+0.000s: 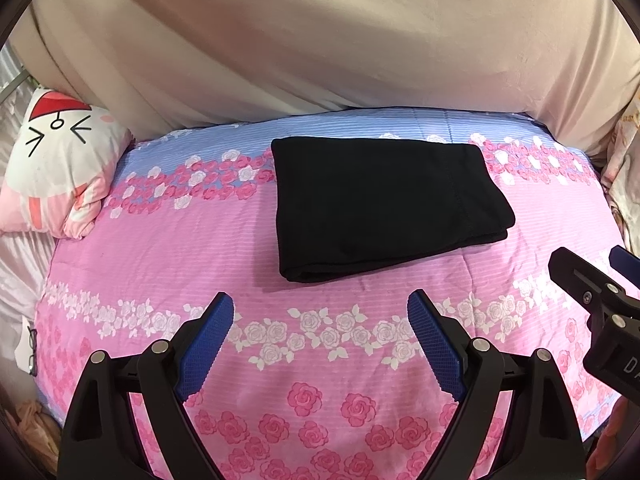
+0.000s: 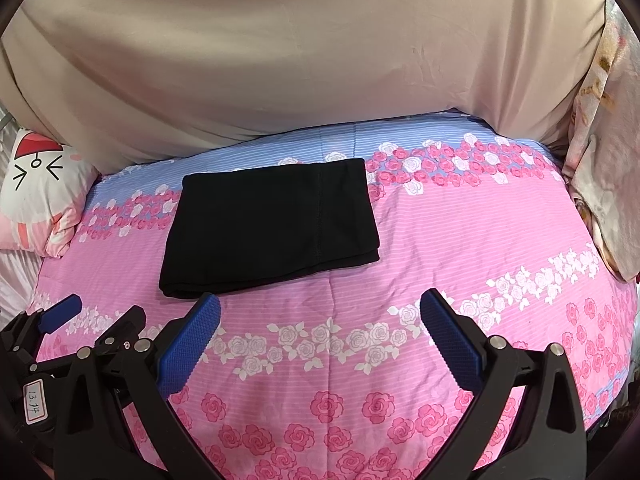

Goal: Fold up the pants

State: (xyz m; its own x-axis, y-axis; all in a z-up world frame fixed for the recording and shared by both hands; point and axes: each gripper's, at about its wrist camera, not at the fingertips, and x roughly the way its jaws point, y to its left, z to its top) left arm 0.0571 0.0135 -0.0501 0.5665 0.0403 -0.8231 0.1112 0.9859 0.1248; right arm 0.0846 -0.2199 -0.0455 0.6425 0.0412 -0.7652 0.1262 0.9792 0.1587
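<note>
Pants [image 1: 384,204], black and folded into a flat rectangle, are laid on the bed's pink floral quilt [image 1: 320,360], toward its blue-striped far band. A beige curtain [image 1: 320,40] is hung behind the bed, and a cartoon pillow [image 1: 60,160] is seen at ten o'clock. The left gripper [image 1: 320,308] and right gripper [image 2: 320,308] are held wide apart over the quilt, nothing between their blue pads.

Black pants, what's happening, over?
Left gripper open, empty. Right gripper open, empty. Black pants folded flat on the floral bedspread, untouched. Nothing in the way.
</note>
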